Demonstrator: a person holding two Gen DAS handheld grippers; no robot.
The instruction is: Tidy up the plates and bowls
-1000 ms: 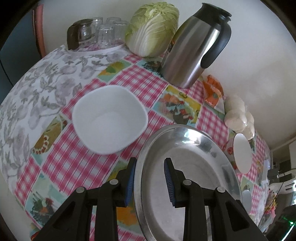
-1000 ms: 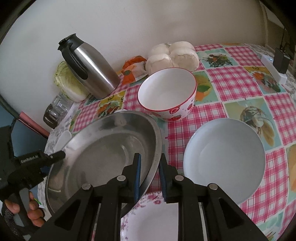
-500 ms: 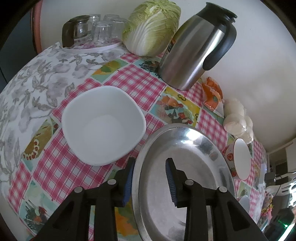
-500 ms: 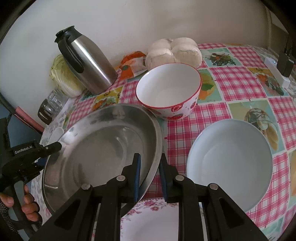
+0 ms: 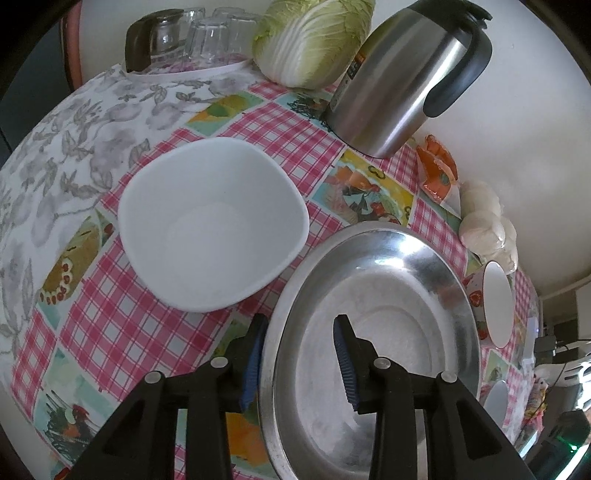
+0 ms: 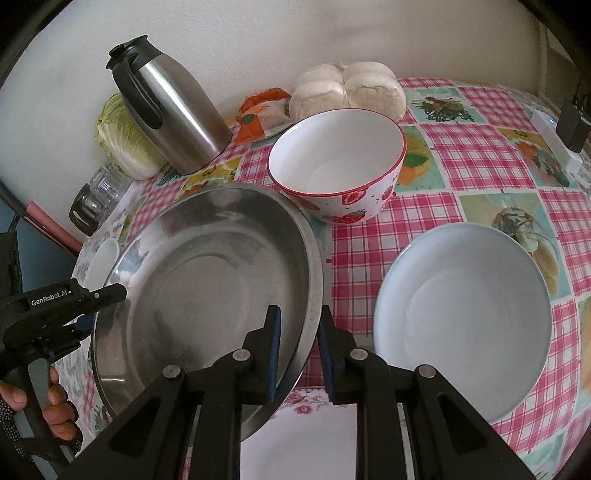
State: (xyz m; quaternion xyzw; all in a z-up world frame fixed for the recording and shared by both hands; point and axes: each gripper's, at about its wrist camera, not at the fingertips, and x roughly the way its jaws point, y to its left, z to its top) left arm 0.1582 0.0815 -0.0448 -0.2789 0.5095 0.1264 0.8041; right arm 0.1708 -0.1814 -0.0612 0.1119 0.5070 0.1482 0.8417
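The steel basin sits near the middle of the table, its right rim raised over a floral plate at the near edge (the plate is largely covered by the gripper body and cut off by the frame). The right gripper straddles that rim with its pads close together; actual pad contact cannot be confirmed. The left gripper straddles the opposite rim, fingers apart, with a visible gap to the metal on the inner side. A strawberry bowl stands just behind the basin, a pale blue plate to its right. A white square bowl lies to the basin's left, mostly hidden in the right view. Thermos, cabbage and glasses line the far edge.
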